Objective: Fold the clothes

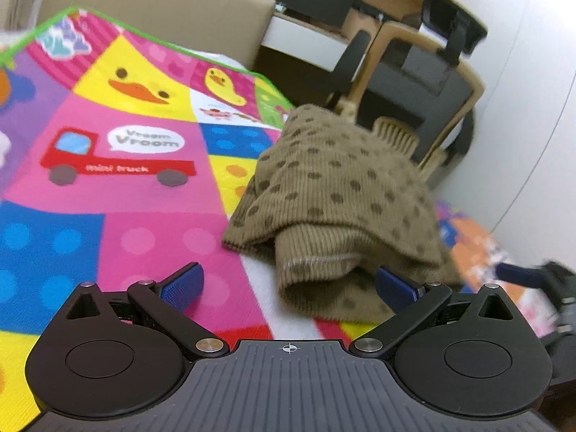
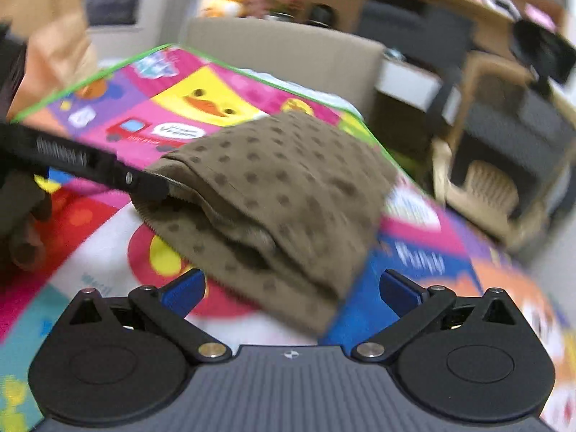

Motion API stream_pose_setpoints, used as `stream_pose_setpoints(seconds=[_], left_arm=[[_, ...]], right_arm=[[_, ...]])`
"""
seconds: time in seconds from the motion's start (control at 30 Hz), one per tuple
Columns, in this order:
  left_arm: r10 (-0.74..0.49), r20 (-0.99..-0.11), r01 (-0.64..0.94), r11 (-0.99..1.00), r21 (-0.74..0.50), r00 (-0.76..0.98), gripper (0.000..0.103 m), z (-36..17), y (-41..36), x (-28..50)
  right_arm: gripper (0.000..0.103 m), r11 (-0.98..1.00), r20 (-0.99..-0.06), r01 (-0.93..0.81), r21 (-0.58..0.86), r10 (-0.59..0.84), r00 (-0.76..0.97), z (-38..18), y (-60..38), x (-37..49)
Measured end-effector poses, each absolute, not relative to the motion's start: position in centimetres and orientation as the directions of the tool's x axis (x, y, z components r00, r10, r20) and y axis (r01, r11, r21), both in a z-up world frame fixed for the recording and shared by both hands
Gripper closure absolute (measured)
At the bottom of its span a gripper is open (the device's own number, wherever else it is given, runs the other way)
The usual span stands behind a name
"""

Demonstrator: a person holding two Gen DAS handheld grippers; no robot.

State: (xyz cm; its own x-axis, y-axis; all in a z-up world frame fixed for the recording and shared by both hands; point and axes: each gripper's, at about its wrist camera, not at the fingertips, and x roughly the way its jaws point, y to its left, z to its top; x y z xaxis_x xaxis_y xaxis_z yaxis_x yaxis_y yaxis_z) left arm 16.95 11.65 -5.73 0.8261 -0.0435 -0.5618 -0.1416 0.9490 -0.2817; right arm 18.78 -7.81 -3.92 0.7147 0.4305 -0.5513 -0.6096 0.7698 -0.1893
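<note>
Between the wide-spread blue pads of the left gripper (image 1: 289,282), at twelve o'clock and just ahead: the near end of a brown dotted knit garment (image 1: 334,194), gripping nothing, the right-hand pad close against the cloth, contact not certain. In the right wrist view, much the same: right gripper (image 2: 291,288) with jaws spread and empty, near corner of the garment lying between them; at nine o'clock, a dark finger of the left gripper reaching in at the garment's left edge, touching or tucked under a layer, hard to tell through the blur.

Outward from there: garment bunched into a thick bundle of several layers on the colourful play mat (image 1: 108,187), toward the mat's right side; whether folded for good or only partway, not settled here. Beyond, at one to two o'clock, a chair (image 1: 424,72) off the mat.

Likely handling: soft, ribbed, fairly light, no stiffness, layers prone to sliding apart. Best purchase probably on the rolled hem at the near end (image 1: 313,262), pinching all layers together.
</note>
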Motion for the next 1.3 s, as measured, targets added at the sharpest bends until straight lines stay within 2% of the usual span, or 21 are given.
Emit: stream_pose_setpoints(seconds=[0.17, 0.27, 0.43, 0.5, 0.67, 0.9, 1.3], left_arm=[[0.022, -0.625, -0.082, 0.994, -0.068, 0.78, 0.0, -5.6, 6.8, 15.5], [0.053, -0.633, -0.073, 0.997, -0.005, 0.772, 0.0, -5.7, 4.7, 14.7], [0.012, -0.628, -0.062, 0.996, -0.058, 0.778, 0.0, -5.7, 3.4, 14.8], [0.074, -0.638, -0.085, 0.996, 0.013, 0.767, 0.0, -6.1, 2.6, 15.5], [0.08, -0.635, -0.097, 0.995, 0.007, 0.769, 0.0, -6.1, 2.6, 15.6], [0.092, -0.635, -0.105, 0.994, 0.018, 0.767, 0.0, -6.1, 2.4, 15.6], [0.088, -0.636, -0.105, 0.994, 0.012, 0.767, 0.0, -6.1, 2.4, 15.6]], right_arm=[[0.0, 0.839, -0.578, -0.538, -0.084, 0.399, 0.712, -4.8, -10.6, 18.1], [0.0, 0.87, -0.59, -0.492, -0.029, 0.383, 0.711, -4.9, -11.9, 18.2], [0.0, 0.907, -0.573, -0.419, -0.053, 0.315, 0.756, -5.4, -12.6, 17.9], [0.0, 0.91, -0.592, -0.411, -0.048, 0.305, 0.745, -5.6, -12.5, 18.3], [0.0, 0.92, -0.636, -0.391, -0.034, 0.282, 0.718, -6.0, -12.4, 19.2], [0.0, 0.924, -0.636, -0.381, 0.015, 0.303, 0.71, -6.4, -13.0, 19.2], [0.0, 0.925, -0.637, -0.38, 0.011, 0.3, 0.71, -6.3, -12.8, 19.1]])
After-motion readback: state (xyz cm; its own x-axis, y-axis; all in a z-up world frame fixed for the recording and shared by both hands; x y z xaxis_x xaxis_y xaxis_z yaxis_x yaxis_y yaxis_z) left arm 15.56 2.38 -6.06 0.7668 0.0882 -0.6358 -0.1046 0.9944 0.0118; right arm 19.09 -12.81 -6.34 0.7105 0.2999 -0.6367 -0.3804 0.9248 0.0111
